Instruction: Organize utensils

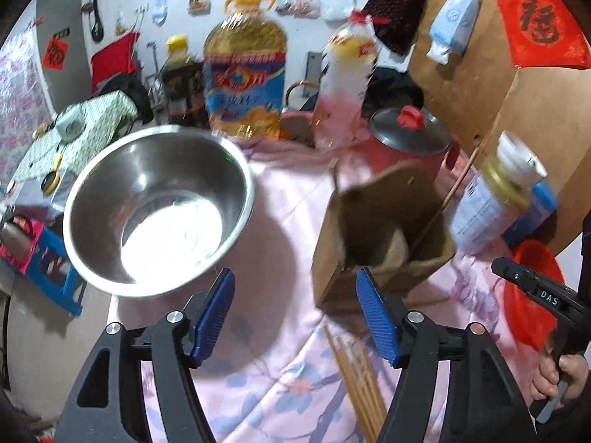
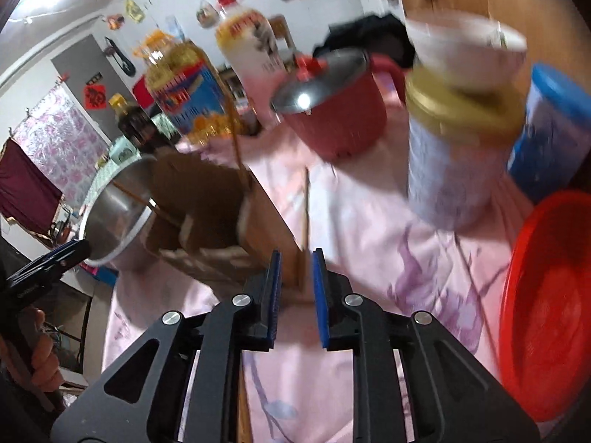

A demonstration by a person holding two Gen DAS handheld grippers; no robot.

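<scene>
A bundle of pale wooden chopsticks (image 1: 356, 380) is lying flat on the pink cloth, side by side, just in front of the box (image 1: 380, 236). The box is brown cardboard, standing open-topped, its flaps sticking up. One dark chopstick (image 1: 456, 188) is leaning inside it, tilting out over the rim. In the right wrist view, a single chopstick (image 2: 305, 214) is standing nearly upright beside the box's side, its lower end sitting between the blue pads; whether they are touching it is unclear.
</scene>
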